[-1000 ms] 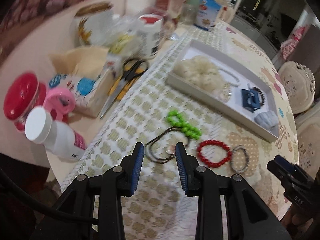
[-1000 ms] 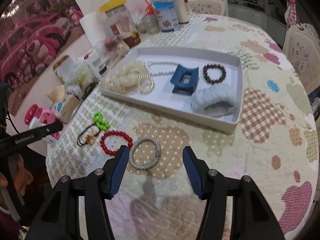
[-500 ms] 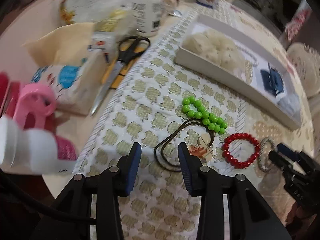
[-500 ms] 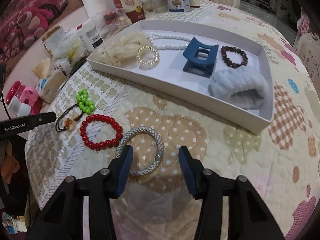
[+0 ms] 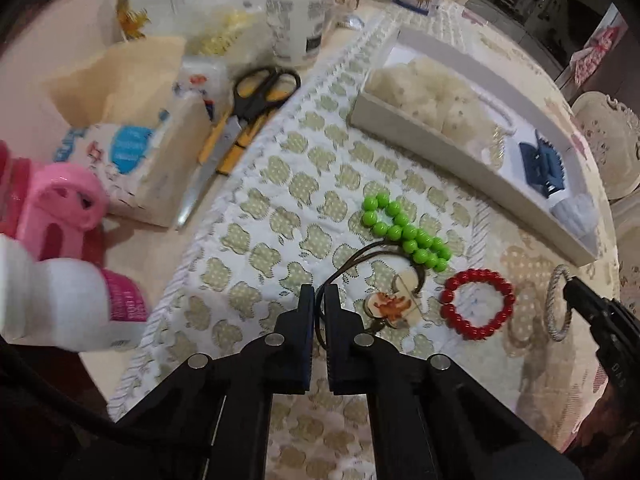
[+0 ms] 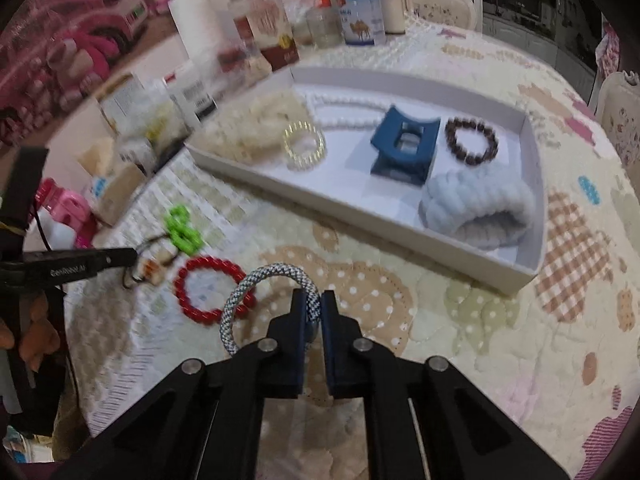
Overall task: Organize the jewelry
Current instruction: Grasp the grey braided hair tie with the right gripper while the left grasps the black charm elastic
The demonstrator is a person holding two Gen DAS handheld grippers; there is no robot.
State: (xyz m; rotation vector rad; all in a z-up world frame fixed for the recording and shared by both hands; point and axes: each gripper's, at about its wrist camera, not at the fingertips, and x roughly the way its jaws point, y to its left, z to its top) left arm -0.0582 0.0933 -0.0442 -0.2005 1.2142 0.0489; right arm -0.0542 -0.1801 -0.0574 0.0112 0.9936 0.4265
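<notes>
**Both grippers clamped on jewelry at the near edge of the table**

The left gripper (image 5: 319, 300) has just closed, and its jaws are pinched on the dark cord (image 5: 346, 266) of a necklace lying on the quilted tablecloth (image 5: 260, 216). The cord loops away from the jaws to a small printed pendant (image 5: 390, 306) beside them and on to a string of green beads (image 5: 404, 232) a little farther off.

The right gripper (image 6: 315, 308) has also just closed, its jaws squeezed tight on the rim of a grey braided bracelet (image 6: 256, 284), which rests on the cloth. Just to the left of that bracelet, touching or overlapping it, lies a red bead bracelet (image 6: 208, 290), free of either gripper.

Beyond these sits a shallow white tray (image 6: 360, 208). It holds a pale blue fluffy band (image 6: 478, 210) at the near right corner, a blue hair claw (image 6: 404, 144), a dark bead bracelet (image 6: 472, 140), a clear coiled hair tie (image 6: 304, 146), a white pearl strand (image 6: 348, 114) and a cream scrunchie (image 6: 256, 128).

Left of the tray lie black-and-yellow scissors (image 5: 248, 108), with jars and bottles (image 6: 264, 28) crowded at the far edge.
</notes>
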